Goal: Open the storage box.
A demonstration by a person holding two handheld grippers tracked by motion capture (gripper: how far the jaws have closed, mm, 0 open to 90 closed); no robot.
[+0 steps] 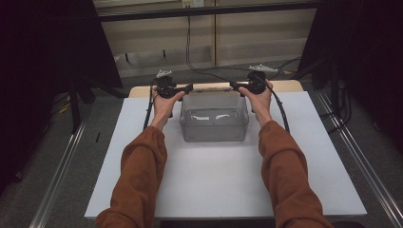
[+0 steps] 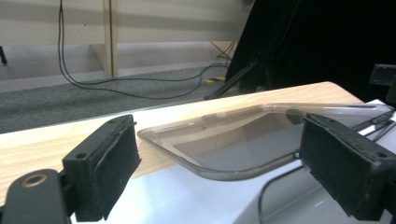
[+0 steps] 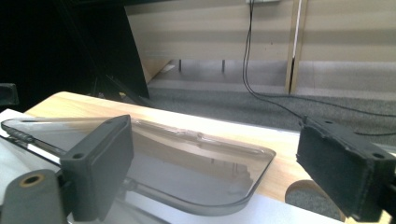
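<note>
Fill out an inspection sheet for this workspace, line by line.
Surface: white board on a light wooden table.
Job's things: clear plastic box, with its clear plastic lid lying flat just behind it.
Clutter: nothing seen.
Grippers: left gripper and right gripper open at the lid's two ends; pads not pressing it.
Cables: black cable trailing from the right gripper; more on the floor.
Surroundings: grey carpet, black drapes, pale wall panels.

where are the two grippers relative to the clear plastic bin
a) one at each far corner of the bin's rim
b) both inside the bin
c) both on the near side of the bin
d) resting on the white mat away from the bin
a: in the high view the left gripper and right gripper sit at the two far corners of the clear bin, jaws open about its rim.
</note>
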